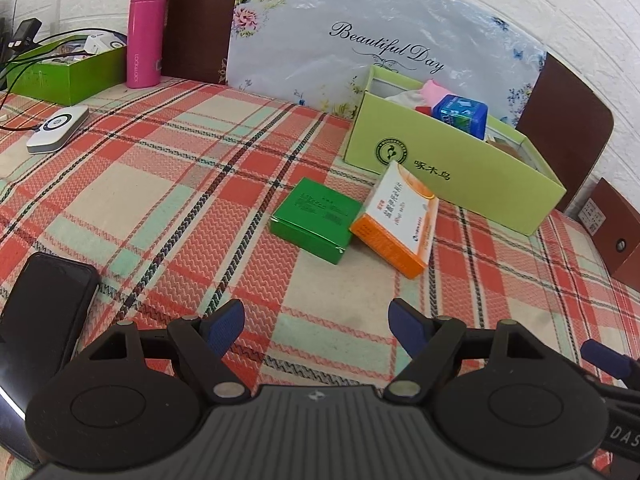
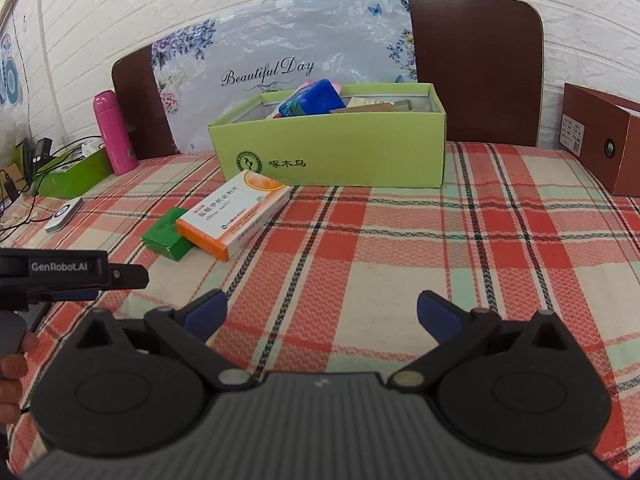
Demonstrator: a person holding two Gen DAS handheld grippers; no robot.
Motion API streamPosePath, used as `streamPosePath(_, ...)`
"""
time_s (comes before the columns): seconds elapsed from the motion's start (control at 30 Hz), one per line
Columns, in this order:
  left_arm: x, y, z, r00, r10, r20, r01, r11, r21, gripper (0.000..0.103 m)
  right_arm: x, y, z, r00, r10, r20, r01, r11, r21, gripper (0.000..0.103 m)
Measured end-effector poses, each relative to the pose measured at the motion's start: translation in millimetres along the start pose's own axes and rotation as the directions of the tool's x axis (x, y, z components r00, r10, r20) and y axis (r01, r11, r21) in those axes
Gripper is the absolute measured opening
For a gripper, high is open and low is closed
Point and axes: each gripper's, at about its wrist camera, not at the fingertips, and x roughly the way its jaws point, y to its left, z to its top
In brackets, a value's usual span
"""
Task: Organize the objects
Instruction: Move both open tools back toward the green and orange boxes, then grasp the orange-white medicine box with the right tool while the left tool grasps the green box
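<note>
On the table covered by a red, cream and mint plaid cloth [image 1: 168, 184], we see two small cartons lying side by side: a flat green cardboard box [image 1: 314, 220] and, touching its right edge, an orange-and-white cardboard medicine box [image 1: 394, 224] that rests tilted, one end propped against the front wall of a long, open, lime-green cardboard box [image 1: 452, 176]. Inside this open box we can make out a blue packet [image 1: 462, 114] and a pink item [image 1: 436, 92]; the rest of its contents are too hidden to name.

Both cartons lie well ahead of the left gripper [image 1: 316, 326], whose blue-padded fingers [image 1: 224, 326] stand wide apart over bare cloth with nothing between them. From the right wrist view, we note that the right gripper [image 2: 322, 316] likewise has its jaws spread and empty above the cloth, with the same two cartons ahead and to its left; the left gripper's black body enters at that view's left edge.

Behind the open box we see a floral plastic sheet printed "Beautiful Day" [image 1: 384, 44] leaning against brown chair backs [image 2: 476, 68] and a white brick wall. At the far left stand a pink cylindrical flask [image 1: 146, 32] and a darker green open box [image 1: 68, 76] with cables, with a white rounded device [image 1: 58, 128] in front. A black phone [image 1: 44, 308] lies near the left gripper, and a brown cardboard box [image 2: 604, 140] sits at the table's right edge.
</note>
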Motion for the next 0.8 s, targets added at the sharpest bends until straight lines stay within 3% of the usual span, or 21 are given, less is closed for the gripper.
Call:
streamPosePath(0.5, 13.1, 36.3, 22.1, 1.0, -0.005, 0.003, 0.005, 0.997, -0.073, 0.082, 51.4, 56.0, 25.3, 0.999, 0.052, -0.011, -0.053, 0.997, -0.06, 0.103)
streamPosePath(0.8, 19.9, 61.5, 27.6, 1.0, -0.011, -0.005, 0.011, 0.993, -0.119, 0.082, 94.1, 72.4, 50.5, 0.996, 0.083, -0.031, -0.081, 0.994, 0.07, 0.103)
